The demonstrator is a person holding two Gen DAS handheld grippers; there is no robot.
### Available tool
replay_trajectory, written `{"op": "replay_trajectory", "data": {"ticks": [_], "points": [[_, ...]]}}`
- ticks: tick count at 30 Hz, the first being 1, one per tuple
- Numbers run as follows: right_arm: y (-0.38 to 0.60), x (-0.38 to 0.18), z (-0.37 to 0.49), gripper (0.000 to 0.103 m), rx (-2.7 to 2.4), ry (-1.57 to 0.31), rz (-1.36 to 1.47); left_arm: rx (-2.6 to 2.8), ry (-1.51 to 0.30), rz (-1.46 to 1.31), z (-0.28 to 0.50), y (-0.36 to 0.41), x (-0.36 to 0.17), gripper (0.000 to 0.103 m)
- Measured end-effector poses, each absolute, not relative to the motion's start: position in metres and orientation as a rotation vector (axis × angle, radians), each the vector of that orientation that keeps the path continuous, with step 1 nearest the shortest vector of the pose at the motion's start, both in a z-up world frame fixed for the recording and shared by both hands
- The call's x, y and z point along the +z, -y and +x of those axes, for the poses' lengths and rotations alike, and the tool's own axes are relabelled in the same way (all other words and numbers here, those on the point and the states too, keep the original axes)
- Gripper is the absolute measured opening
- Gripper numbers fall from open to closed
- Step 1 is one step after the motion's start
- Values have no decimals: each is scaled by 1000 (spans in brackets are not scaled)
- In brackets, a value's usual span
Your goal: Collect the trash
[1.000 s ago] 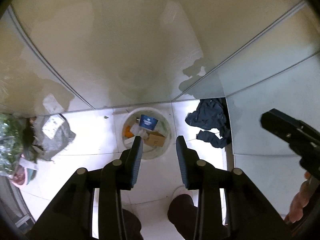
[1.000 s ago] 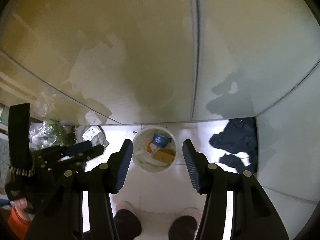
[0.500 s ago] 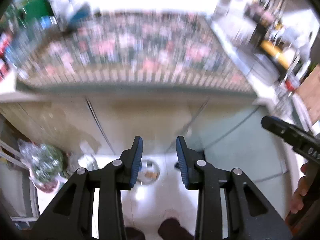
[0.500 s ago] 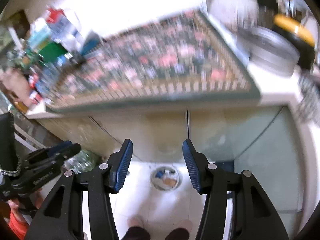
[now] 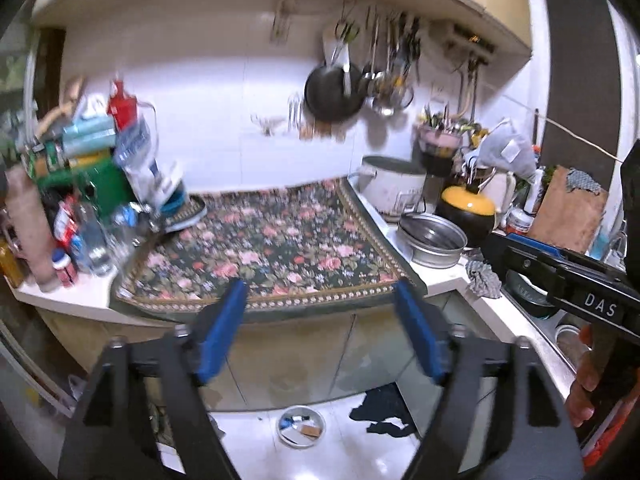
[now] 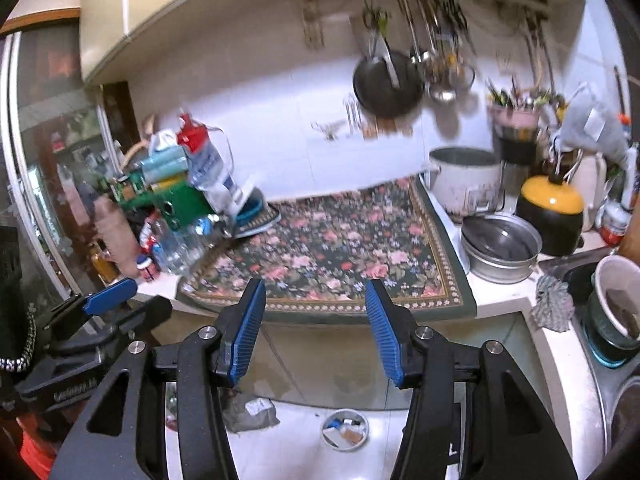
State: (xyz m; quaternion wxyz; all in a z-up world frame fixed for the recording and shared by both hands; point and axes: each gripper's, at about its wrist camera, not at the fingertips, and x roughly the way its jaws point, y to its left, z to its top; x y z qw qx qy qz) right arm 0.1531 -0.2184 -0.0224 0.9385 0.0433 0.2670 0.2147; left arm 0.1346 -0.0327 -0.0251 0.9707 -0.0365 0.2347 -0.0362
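I hold both claws level with the worktop's front edge, my left claw (image 5: 320,336) opening on nothing and my right claw (image 6: 316,328) parted and empty, because the trash bucket (image 5: 301,432) sits on the floor below, its contents blurred, perhaps scraps.

Both views rose from bin (image 5: 301,426) to counter (image 5: 440,276).

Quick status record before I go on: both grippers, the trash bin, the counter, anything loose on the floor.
left gripper: jaws opening, nothing between them
right gripper: open, empty
trash bin: on the floor by the cabinet doors, scraps inside
counter: floral mat bare in the middle, bottles crowded at its left end
floor: dark cloth right of the bin, grey bag left of it
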Motion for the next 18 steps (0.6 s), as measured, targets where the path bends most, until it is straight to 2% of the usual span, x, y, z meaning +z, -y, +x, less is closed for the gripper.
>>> {"op": "replay_trajectory", "data": {"ticks": [1, 3, 4, 7, 9, 18], "points": [[215, -18, 144, 53, 438, -534, 86, -73, -467, -72, 126, 31, -21, 88], [212, -10, 129, 66, 429, -513, 75, -77, -450, -69, 103, 25, -12, 89], [208, -6, 118, 69, 416, -494, 67, -77, -445, -65, 95, 22, -10, 92], [203, 2, 95, 88, 381, -456, 43, -66, -418, -52, 70, 16, -2, 99], [201, 3, 86, 101, 366, -443, 30, -64, -408, -55, 58, 12, 1, 100], [187, -1, 59, 103, 334, -457, 6, -76, -407, -71, 23, -2, 4, 101]]}}
